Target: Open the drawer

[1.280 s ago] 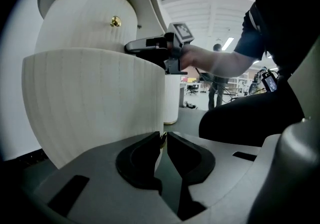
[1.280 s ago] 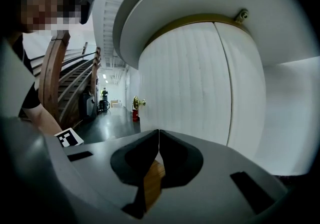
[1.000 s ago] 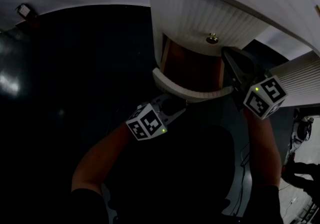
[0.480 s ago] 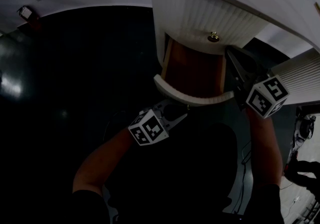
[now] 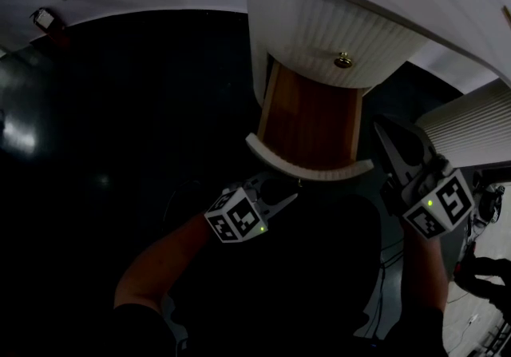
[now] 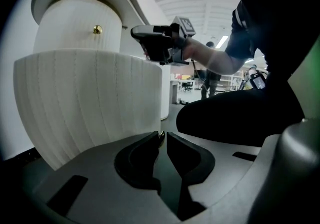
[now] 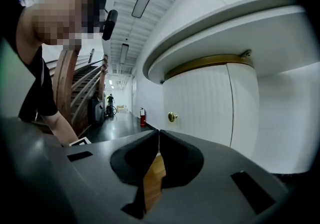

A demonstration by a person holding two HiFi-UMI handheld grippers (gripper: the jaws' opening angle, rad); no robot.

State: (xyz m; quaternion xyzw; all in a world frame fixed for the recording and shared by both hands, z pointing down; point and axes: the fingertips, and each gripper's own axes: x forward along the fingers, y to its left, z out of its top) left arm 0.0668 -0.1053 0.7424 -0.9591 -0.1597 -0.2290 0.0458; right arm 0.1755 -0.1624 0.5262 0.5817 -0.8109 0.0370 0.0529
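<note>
White ribbed cabinet [image 5: 319,20] fills 12 o'clock; its drawer [image 5: 307,120] stands pulled out toward 6. Right gripper [image 5: 385,130], at the drawer's 3 o'clock, is clenched on nothing. Left gripper [image 5: 292,185], at 6, pinches the drawer's small brass knob [image 6: 160,135].

Black short-sleeved top [image 6: 272,22], dark trousers [image 6: 235,118]; left gripper [image 5: 294,184] and right gripper [image 5: 383,128] grey-bodied, black-jawed; each carries 1 white cube [image 5: 236,216], black square markers, green light [image 5: 261,207] glowing.
</note>
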